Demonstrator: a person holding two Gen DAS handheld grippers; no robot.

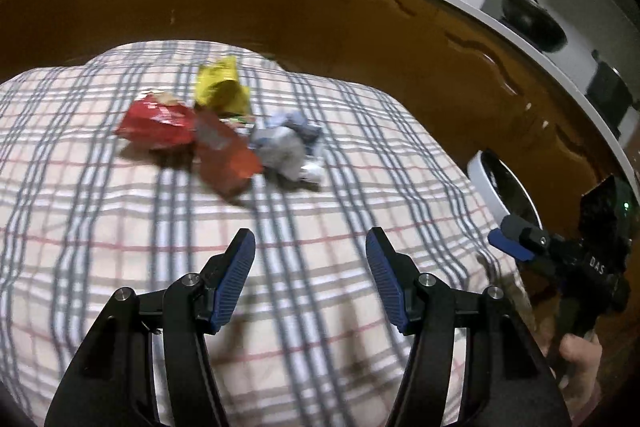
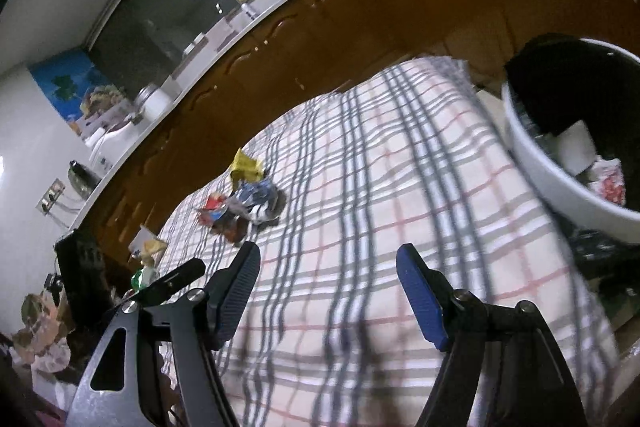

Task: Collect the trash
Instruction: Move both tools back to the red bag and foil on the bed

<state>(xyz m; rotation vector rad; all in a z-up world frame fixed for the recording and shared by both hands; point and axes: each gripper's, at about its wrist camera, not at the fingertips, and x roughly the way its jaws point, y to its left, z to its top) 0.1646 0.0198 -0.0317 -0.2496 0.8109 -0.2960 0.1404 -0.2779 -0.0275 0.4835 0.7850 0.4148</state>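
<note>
A small heap of trash lies on the checked cloth [image 1: 120, 227]: a red wrapper [image 1: 156, 125], an orange-red wrapper [image 1: 224, 159], a yellow wrapper [image 1: 220, 87] and a crumpled grey-blue wad [image 1: 284, 143]. My left gripper [image 1: 310, 251] is open and empty, short of the heap. My right gripper [image 2: 326, 267] is open and empty, over the cloth [image 2: 360, 187], with the heap [image 2: 244, 203] far ahead to its left. The white bin [image 2: 560, 187] with trash inside stands at its right; it also shows in the left wrist view [image 1: 486, 183]. The right gripper [image 1: 516, 243] appears at the left view's right edge.
Brown cabinets [image 1: 320, 7] under a white counter run behind the table. A black pan [image 1: 528, 15] sits on the counter. More crumpled scraps [image 2: 40, 339] and a black device [image 2: 80, 279] lie at the right view's lower left.
</note>
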